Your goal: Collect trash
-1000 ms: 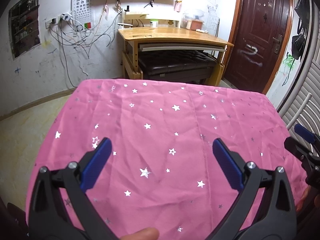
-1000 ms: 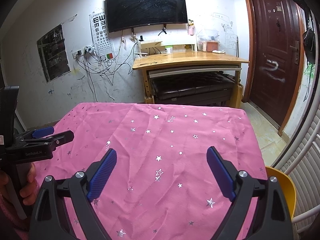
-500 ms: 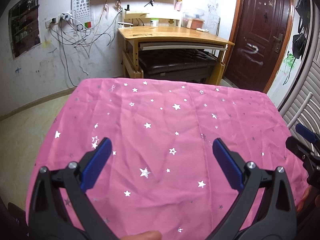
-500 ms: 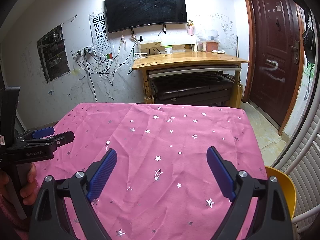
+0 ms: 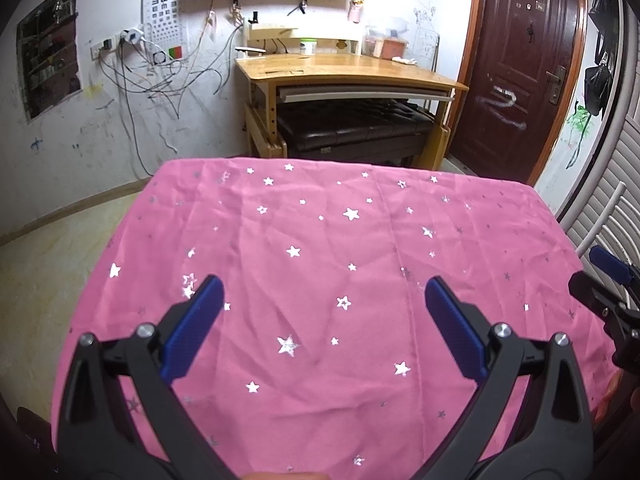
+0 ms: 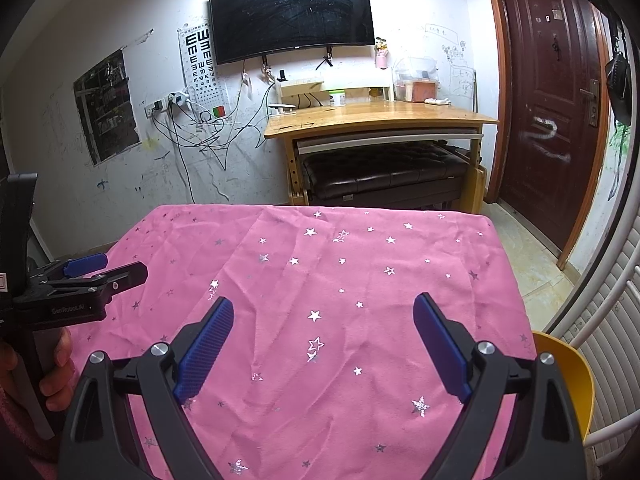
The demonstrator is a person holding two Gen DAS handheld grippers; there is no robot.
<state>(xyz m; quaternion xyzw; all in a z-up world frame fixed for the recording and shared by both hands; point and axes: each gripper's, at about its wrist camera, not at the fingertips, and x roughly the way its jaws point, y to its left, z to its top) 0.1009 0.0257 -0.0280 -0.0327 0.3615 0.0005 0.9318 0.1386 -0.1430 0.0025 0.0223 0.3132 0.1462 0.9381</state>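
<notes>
No trash shows in either view. A pink cloth with silver stars (image 5: 320, 264) (image 6: 360, 280) covers the table, and only the cloth lies on it. My left gripper (image 5: 324, 292) hovers over the near part of the cloth, open, with nothing between its blue pads. My right gripper (image 6: 322, 316) is also open and holds nothing, above the near edge. In the right wrist view the left gripper (image 6: 92, 268) appears side-on at the left, held by a hand (image 6: 56, 364). The right gripper's tip (image 5: 604, 276) pokes in at the right edge of the left wrist view.
A yellow chair seat (image 6: 560, 368) stands by the table's right side, with a white slatted radiator (image 6: 612, 340) behind it. Beyond the table stand a wooden desk (image 6: 380, 116) with a dark bench (image 6: 380, 172) under it, a wall TV (image 6: 292, 16) and a brown door (image 6: 556, 92).
</notes>
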